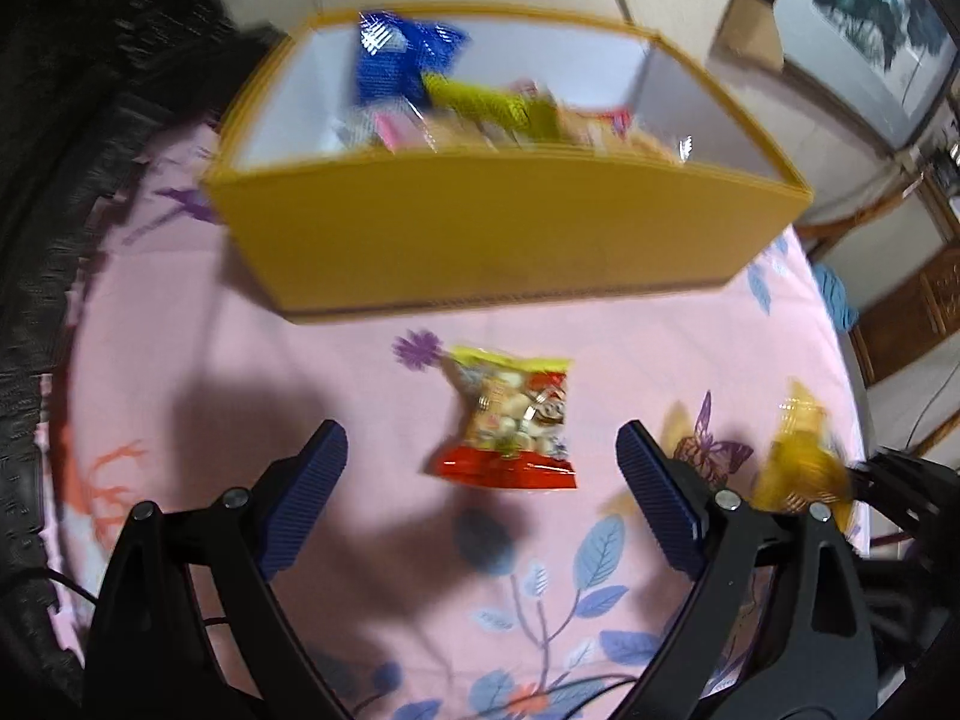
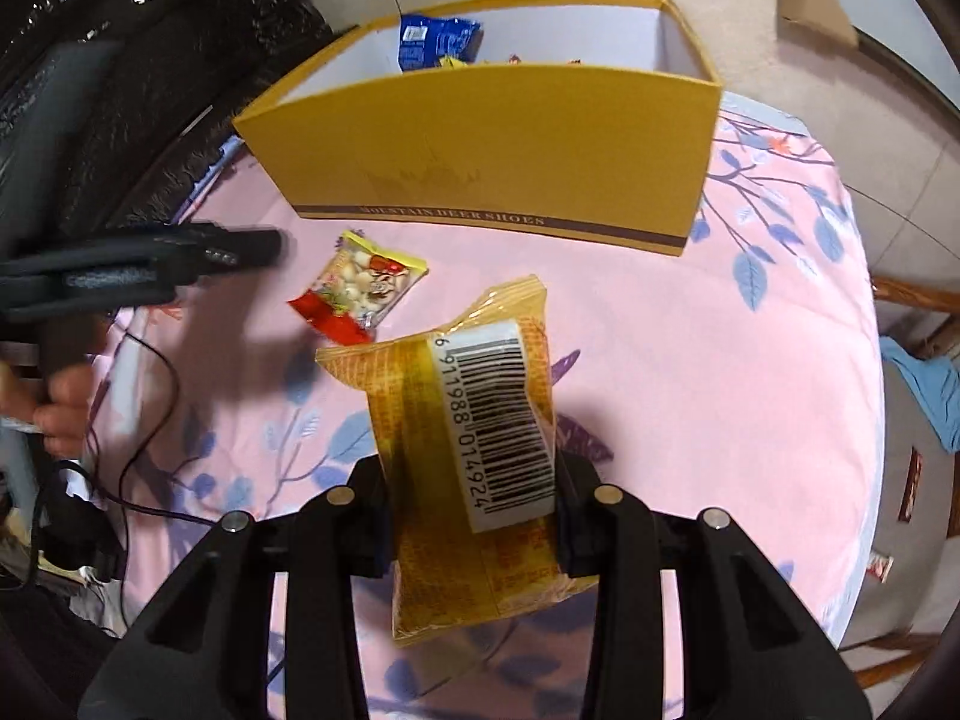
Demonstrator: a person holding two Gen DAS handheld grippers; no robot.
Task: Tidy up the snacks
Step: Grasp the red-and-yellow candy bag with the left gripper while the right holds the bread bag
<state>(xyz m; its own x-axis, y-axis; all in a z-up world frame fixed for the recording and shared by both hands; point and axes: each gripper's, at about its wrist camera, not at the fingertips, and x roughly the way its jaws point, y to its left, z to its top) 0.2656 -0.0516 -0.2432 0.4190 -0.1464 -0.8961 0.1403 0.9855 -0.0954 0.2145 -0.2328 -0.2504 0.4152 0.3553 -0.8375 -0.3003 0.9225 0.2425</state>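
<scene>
Right gripper [image 2: 471,516] clamps yellow snack packet [image 2: 462,444].

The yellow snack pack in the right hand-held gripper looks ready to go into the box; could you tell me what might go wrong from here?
1. The yellow snack pack is pinched low by the right hand-held gripper, so its long free end may catch the yellow box's tall front wall.
2. The open left hand-held gripper is right over the red and yellow packet nearby; the two could collide.
</scene>
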